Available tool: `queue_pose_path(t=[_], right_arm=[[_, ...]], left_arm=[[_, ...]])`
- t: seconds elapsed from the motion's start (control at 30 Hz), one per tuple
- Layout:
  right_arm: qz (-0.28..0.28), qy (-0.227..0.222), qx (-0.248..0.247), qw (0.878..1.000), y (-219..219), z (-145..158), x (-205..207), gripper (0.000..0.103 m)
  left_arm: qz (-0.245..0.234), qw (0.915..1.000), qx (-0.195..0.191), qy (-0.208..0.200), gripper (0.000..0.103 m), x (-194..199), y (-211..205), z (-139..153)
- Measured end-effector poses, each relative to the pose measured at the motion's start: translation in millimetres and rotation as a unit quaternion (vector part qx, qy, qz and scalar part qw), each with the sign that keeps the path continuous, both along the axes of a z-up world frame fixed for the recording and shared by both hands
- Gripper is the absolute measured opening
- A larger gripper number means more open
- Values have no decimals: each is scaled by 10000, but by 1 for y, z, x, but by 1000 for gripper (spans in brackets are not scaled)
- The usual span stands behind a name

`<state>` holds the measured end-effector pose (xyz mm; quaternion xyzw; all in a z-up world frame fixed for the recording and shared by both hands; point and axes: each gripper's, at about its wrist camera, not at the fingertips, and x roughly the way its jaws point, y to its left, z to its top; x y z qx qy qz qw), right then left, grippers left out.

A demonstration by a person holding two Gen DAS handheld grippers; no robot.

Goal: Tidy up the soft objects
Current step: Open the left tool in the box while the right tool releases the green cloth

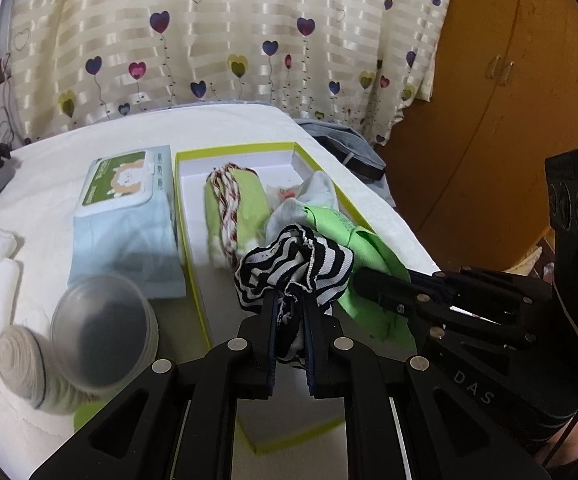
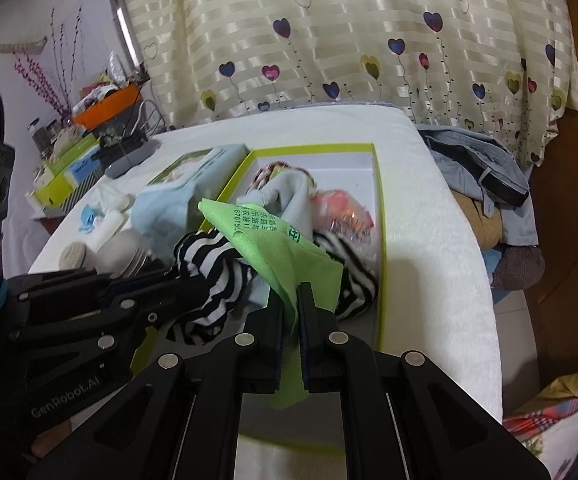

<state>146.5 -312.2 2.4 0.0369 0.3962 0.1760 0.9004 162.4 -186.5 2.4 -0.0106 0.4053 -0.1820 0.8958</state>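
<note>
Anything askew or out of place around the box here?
Yes. The plastic cups lie tipped on their side left of the box, beside a rolled sock. The striped cloth and green cloth are bunched, not folded.

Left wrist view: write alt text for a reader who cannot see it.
The left gripper pinches a black-and-white striped cloth over a yellow-rimmed box of soft items, while the right gripper grips a green cloth alongside.
</note>
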Motion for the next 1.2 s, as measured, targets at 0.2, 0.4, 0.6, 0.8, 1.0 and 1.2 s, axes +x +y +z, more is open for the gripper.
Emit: queue_pose_path(t=[0.2,0.4,0.6,0.8,1.0,1.2], right_arm=[[8,-131,-218,9997,4,5,-21,37],[-111,-255,-142,9995,-1,15,-36,37],[-154,-403,-55,9991,0,26,-47,37],[-157,-516,-55,9985,5,35,-59,37],[-172,-635,-56,9978,11,44,-73,37],[-99,-772,-77,9969,23,54,-86,37]], left_arm=[[-81,9998,-145,-70,25,-18,9,4],[-69,9996,-222,-127,27,-33,18,9],[-56,9995,-262,-187,27,-45,24,14],[-43,9991,-285,-316,27,-57,31,22],[21,9984,-298,-470,27,-70,39,32],[84,9974,-358,-621,27,-86,51,43]])
